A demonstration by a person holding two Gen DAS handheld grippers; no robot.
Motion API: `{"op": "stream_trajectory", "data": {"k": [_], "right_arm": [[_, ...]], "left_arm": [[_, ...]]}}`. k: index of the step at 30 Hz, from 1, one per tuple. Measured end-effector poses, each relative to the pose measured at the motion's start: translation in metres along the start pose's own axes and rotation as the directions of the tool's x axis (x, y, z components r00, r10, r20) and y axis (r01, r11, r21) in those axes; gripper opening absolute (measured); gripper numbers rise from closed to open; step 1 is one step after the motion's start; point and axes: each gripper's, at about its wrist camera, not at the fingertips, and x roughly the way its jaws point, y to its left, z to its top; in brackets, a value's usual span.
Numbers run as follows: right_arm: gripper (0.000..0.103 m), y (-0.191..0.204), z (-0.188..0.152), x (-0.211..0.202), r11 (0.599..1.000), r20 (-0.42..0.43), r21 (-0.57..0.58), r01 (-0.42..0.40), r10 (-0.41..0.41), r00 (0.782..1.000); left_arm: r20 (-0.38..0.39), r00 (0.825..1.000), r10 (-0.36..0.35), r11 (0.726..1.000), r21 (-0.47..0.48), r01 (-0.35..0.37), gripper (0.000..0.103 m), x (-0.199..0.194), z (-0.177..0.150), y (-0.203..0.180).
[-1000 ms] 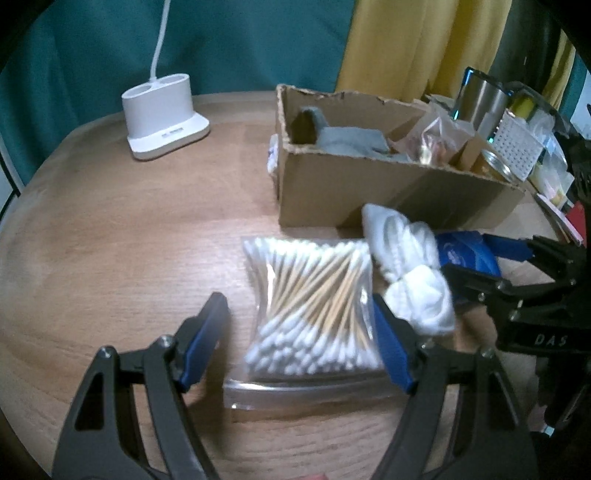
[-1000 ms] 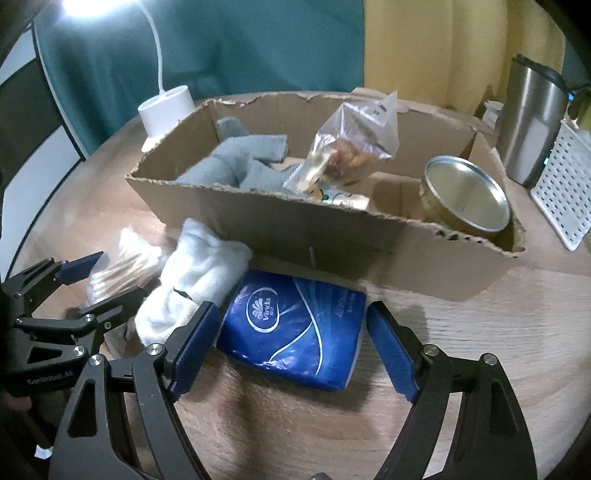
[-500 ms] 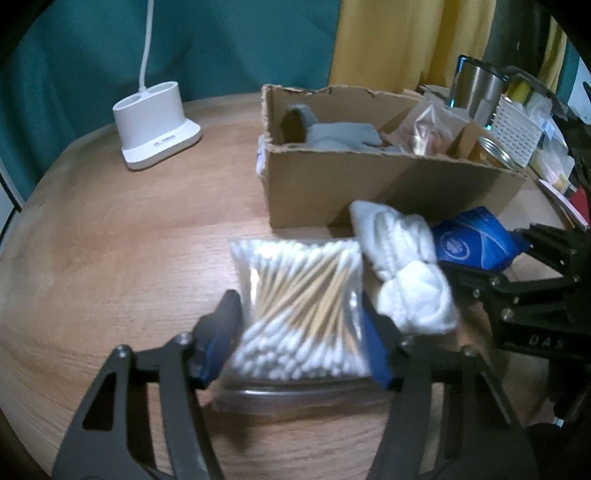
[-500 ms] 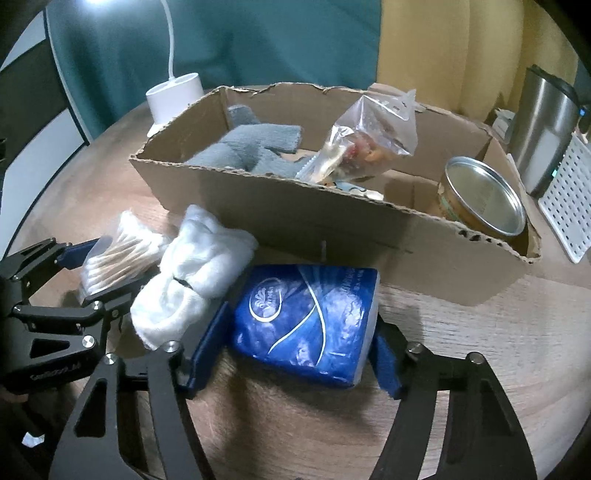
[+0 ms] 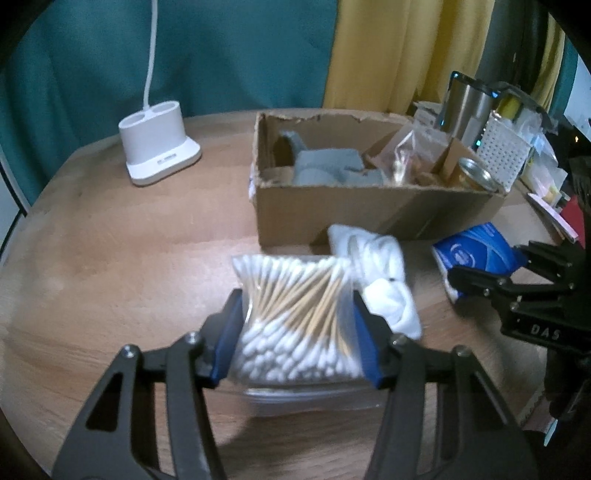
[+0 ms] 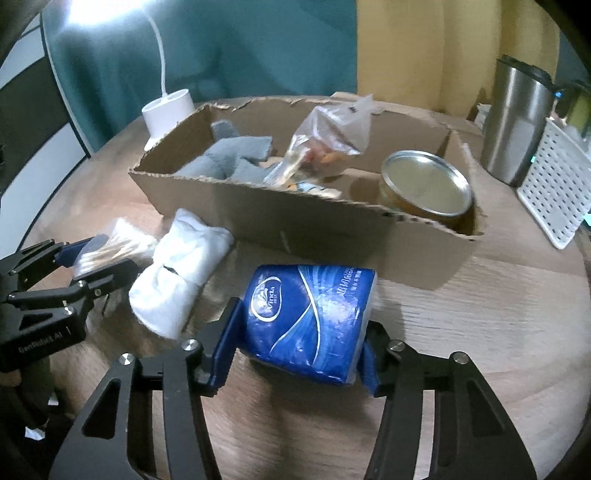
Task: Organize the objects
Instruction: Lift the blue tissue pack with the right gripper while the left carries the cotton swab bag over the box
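Two close wrist fisheyes angled down over the worktop, left view from the left, right view from the right, both sharing the cardboard box and white cloth bundle

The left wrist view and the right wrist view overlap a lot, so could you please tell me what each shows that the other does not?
Only the left wrist view shows the left gripper closed on the cotton swab bag head-on. Only the right wrist view shows the right gripper squeezing the blue tissue pack head-on, and the lit lamp head. Both show the cardboard box, the white socks and the steel tumbler.
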Motion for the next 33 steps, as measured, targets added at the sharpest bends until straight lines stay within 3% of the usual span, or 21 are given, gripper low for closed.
{"op": "stream_trajectory", "data": {"k": [21,33], "right_arm": [[0.057,-0.026,0.015,-0.066,1.0,0.149,0.014,0.013,-0.015,0.989],[0.057,-0.046,0.032,-0.081,1.0,0.203,0.01,0.001,-0.003,0.979]], "left_arm": [[0.098,0.995,-0.025,0.999,-0.018,0.027,0.054,-0.038,0.03,-0.028],[0.14,0.99,-0.007,1.0,-0.02,0.01,0.054,-0.042,0.059,-0.039]]}}
